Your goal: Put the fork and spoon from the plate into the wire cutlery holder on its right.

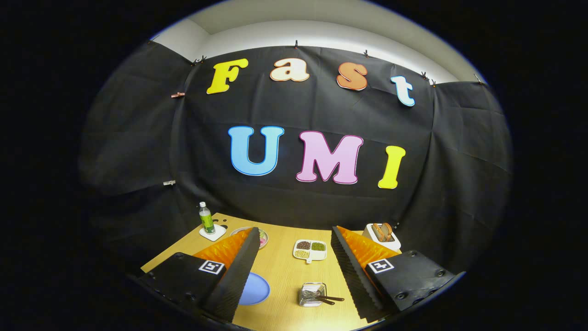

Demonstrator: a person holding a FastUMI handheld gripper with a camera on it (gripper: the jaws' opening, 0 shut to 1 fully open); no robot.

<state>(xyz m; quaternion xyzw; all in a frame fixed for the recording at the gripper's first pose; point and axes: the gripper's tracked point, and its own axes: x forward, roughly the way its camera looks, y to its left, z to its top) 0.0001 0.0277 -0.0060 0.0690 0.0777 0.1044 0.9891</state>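
The wire cutlery holder stood on the wooden table, between the two fingers and a little nearer to the right one. Cutlery was inside it: pale ends were gathered in the basket, and two dark handles came out over its right rim and lay almost flat, with their long axis pointing toward the right finger. Which piece was the fork and which the spoon could not be told at this size.

The blue plate lay to the left of the holder, half hidden behind the left finger; its visible part was bare.

The gripper was held high over the near edge of the table, looking forward toward the wall and only slightly down. Its fingers were spread wide apart and held nothing; the table surface showed between them.

Beyond the holder was a white divided dish with beans or grains. Farther back on the left stood a green bottle on a white coaster, and a small bowl beside the left fingertip. On the right, behind the right finger, was a white toaster with bread in it.
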